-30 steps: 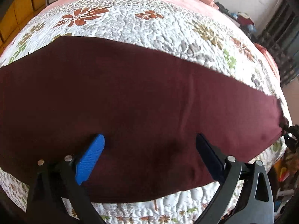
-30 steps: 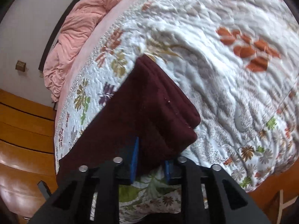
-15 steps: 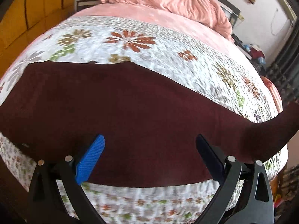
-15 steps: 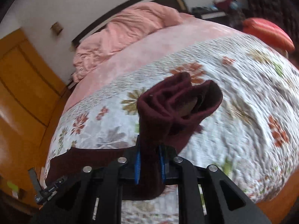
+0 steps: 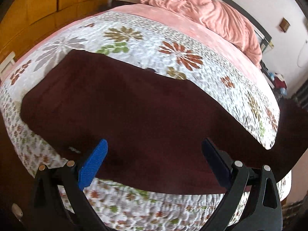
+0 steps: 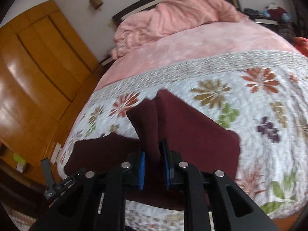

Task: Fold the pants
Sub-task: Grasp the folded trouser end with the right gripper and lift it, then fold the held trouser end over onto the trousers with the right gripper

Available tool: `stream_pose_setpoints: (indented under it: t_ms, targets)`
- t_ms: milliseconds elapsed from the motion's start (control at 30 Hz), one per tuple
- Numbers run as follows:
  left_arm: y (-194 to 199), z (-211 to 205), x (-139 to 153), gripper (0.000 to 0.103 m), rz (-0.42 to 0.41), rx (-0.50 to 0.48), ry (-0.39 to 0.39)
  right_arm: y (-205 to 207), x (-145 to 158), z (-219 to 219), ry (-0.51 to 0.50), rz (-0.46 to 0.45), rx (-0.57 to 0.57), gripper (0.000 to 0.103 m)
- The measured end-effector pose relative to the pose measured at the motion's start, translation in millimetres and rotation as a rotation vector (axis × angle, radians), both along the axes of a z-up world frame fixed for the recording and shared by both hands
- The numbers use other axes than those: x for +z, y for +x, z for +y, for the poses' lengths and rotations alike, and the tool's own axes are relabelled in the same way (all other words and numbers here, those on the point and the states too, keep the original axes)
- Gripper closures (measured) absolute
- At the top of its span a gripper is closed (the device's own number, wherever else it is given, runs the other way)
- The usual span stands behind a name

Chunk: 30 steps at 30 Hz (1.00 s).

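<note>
The dark maroon pants point(image 5: 138, 115) lie flat across the flowered quilt near the bed's front edge. My left gripper point(image 5: 154, 156) is open, hovering above the pants' near edge, holding nothing. My right gripper point(image 6: 154, 165) is shut on one end of the pants point(image 6: 150, 127), which is lifted off the quilt and carried over the rest of the garment point(image 6: 192, 127). In the left wrist view that lifted end point(image 5: 288, 134) hangs at the far right.
The flowered quilt point(image 5: 173, 52) covers the bed, with a pink sheet and a bunched pink blanket point(image 5: 207, 13) at the head. Yellow wooden wardrobe doors point(image 6: 38, 73) stand on the left. The left gripper's body point(image 6: 52, 181) shows low left in the right wrist view.
My right gripper has lifted the end of the pants off the quilt and carried it leftward over the rest. My left gripper has pulled back a little and stays open.
</note>
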State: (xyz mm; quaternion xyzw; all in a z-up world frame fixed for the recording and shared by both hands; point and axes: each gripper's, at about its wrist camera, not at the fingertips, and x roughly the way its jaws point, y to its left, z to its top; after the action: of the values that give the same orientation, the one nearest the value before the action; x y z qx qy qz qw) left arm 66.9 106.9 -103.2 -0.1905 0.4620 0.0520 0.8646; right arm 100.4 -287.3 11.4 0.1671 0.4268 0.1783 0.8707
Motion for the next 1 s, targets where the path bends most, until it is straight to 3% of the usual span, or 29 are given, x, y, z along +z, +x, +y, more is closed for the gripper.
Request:
stream_pose_setpoints:
  t_ms: [333,500,700,833,900,933,967,1000]
  targets:
    - [-19,34,1,0.005,-0.004,0.073,-0.034,9,-32,105,0.027,0.060,0.165,0.087]
    - [-22,40,-5,0.005,0.012,0.093,-0.059,3,-68,157,-0.079,0.089,0.246,0.087]
    - [-25,36,-7,0.005,0.025,0.081,-0.054,-5,-113,175,-0.149,0.174,0.302,0.086]
    - [-21,23,-6,0.005,0.035,0.054,-0.061,-10,-134,171,-0.147,0.229,0.338,0.078]
    - [-19,13,-1,0.005,0.029,0.020,-0.042,-17,-131,162,-0.099,0.233,0.372,0.063]
    - [-17,5,1,0.005,0.027,-0.009,-0.027,-18,-128,155,-0.050,0.243,0.382,0.043]
    - [-15,0,3,0.005,0.026,-0.030,-0.019,-23,-120,142,0.013,0.240,0.382,0.031]
    - [-12,-6,5,0.005,0.026,-0.051,-0.016,-27,-113,133,0.040,0.227,0.380,0.030]
